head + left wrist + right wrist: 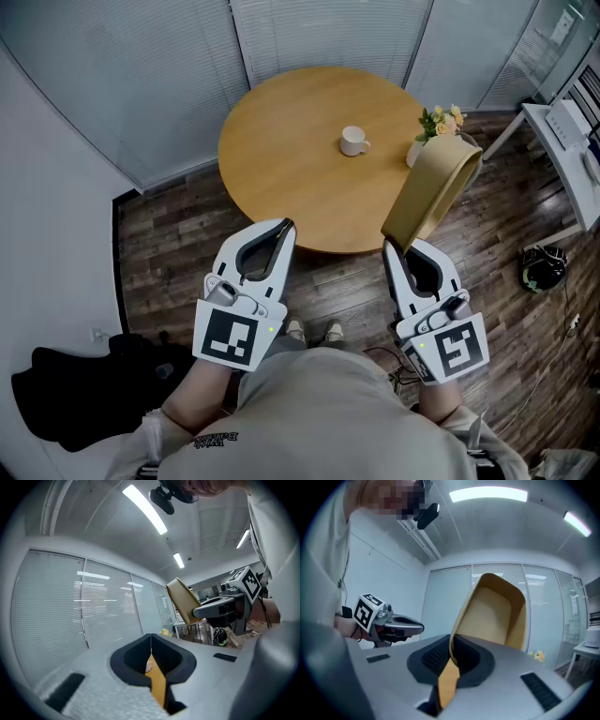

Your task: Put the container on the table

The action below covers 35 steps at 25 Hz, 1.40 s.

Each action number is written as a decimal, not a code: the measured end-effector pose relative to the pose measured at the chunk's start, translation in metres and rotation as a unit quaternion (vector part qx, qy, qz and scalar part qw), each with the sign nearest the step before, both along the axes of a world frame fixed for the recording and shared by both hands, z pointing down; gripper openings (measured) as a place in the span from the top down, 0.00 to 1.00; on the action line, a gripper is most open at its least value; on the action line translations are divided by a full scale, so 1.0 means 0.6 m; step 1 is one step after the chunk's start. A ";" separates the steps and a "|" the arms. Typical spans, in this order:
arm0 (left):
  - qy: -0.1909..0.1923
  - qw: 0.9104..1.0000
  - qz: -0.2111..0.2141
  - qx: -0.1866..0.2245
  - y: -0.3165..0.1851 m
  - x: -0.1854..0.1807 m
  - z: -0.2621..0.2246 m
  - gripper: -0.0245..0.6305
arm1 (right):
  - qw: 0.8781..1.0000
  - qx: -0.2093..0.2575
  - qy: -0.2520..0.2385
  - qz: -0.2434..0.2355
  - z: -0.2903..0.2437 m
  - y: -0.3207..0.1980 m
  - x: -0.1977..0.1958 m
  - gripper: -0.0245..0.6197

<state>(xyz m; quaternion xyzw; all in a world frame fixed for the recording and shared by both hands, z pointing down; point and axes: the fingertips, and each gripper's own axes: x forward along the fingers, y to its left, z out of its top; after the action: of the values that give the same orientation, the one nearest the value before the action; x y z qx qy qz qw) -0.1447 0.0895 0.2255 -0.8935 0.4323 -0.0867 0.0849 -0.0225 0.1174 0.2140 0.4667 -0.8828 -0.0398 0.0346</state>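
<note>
**Status: container in transit, not yet placed**

The right claw (pixel 392 246) is clamped on one wall of the tan container (pixel 436 187), with the wall pinched between its jaws. The container is tilted and lifted off any surface, near the right edge of the round bench (pixel 281 169). The left claw (pixel 286 227) has its jaws together with nothing between them. A cup (pixel 353 141) and flowers (pixel 441 120) stand on the bench.

Judged progress: pickup is done. Carrying over a bare area, lowering and release remain.

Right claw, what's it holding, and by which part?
The container, pinched by its rim at the lower end in the right claw. The left claw is shut and empty.
</note>
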 end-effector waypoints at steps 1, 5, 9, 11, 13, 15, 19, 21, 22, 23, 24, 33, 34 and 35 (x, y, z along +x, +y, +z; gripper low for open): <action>-0.001 1.000 0.001 0.000 0.002 0.002 0.000 0.93 | 1.000 -0.001 -0.002 0.000 0.002 0.001 0.002 0.91; -0.001 1.000 0.002 0.000 0.008 0.010 0.001 0.93 | 1.000 -0.002 -0.002 0.000 0.005 0.007 0.007 0.91; -0.005 1.000 0.005 0.001 0.011 0.022 0.001 0.93 | 1.000 0.000 0.004 0.000 0.004 0.012 0.016 0.91; -0.005 1.000 0.007 0.000 0.015 0.029 0.003 0.93 | 1.000 -0.001 0.001 0.001 0.005 0.015 0.023 0.91; -0.007 1.000 0.008 -0.001 0.018 0.036 0.005 0.93 | 1.000 -0.004 -0.002 0.002 0.009 0.016 0.029 0.91; -0.016 1.000 0.010 0.004 0.019 0.042 0.005 0.93 | 1.000 -0.009 -0.007 0.001 0.013 0.014 0.035 0.91; -0.017 1.000 0.008 0.010 0.019 0.050 -0.003 0.93 | 1.000 -0.004 0.005 0.003 0.012 0.008 0.043 0.91; -0.019 1.000 0.006 0.006 0.017 0.053 -0.001 0.93 | 1.000 -0.002 0.007 0.004 0.012 0.006 0.046 0.91; -0.023 1.000 0.006 0.005 0.016 0.056 0.002 0.93 | 1.000 -0.003 0.006 0.003 0.013 0.005 0.048 0.91; -0.029 1.000 0.007 0.004 0.015 0.060 0.006 0.93 | 1.000 -0.004 0.006 0.003 0.016 0.004 0.050 0.91; -0.034 0.999 0.010 0.004 0.015 0.065 0.010 0.93 | 1.000 -0.005 0.006 0.002 0.019 0.003 0.051 0.91; -0.038 0.999 0.028 -0.006 0.007 0.107 0.021 0.93 | 1.000 -0.026 -0.001 0.011 0.038 -0.004 0.087 0.91; -0.037 0.999 0.028 -0.009 0.004 0.111 0.023 0.93 | 1.000 -0.027 -0.002 0.012 0.040 -0.006 0.092 0.91; -0.037 0.999 0.027 -0.012 0.001 0.115 0.026 0.93 | 0.999 -0.028 -0.004 0.014 0.042 -0.008 0.097 0.91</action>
<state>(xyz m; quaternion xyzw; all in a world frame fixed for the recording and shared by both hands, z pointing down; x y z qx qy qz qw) -0.0757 0.0902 0.2413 -0.9022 0.4032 -0.1223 0.0921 0.0360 0.1127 0.2393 0.4776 -0.8773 -0.0125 0.0451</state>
